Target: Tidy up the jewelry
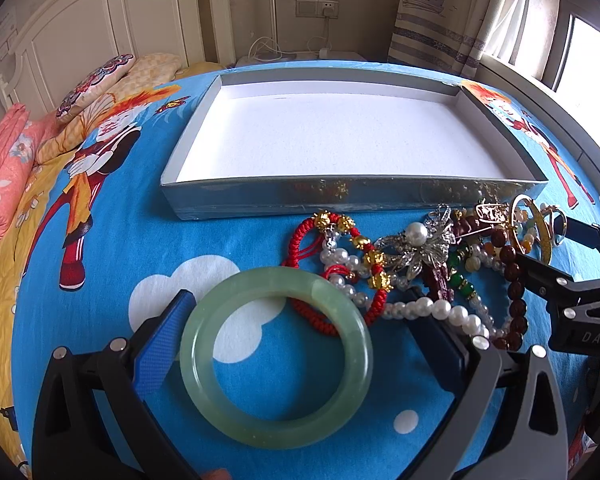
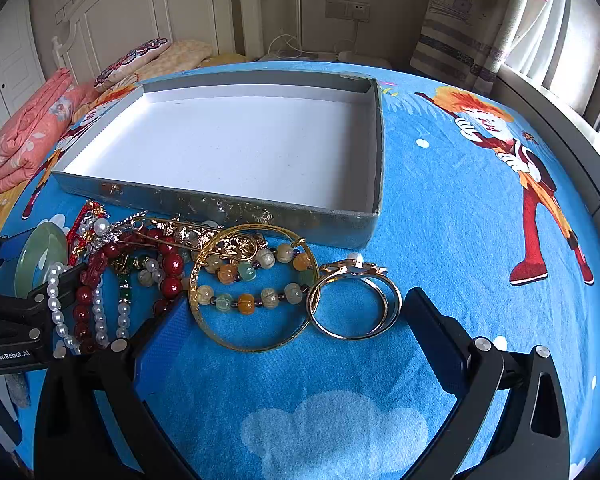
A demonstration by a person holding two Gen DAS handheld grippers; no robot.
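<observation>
Jewelry heaped on a blue bedsheet in front of a shallow grey tray.

The jewelry pile (image 1: 420, 264) lay right of center in the left view, just below the tray (image 1: 260, 196). A green bangle (image 1: 276, 356) sat at lower center between the wide-open fingers of the left gripper (image 1: 300, 328). In the right view, the right gripper (image 2: 296, 320) stood open around a thin gold hoop (image 2: 252, 288) and gold ring (image 2: 356, 304), gripping neither. The bedsheet (image 2: 440, 208) filled the frame.
</observation>
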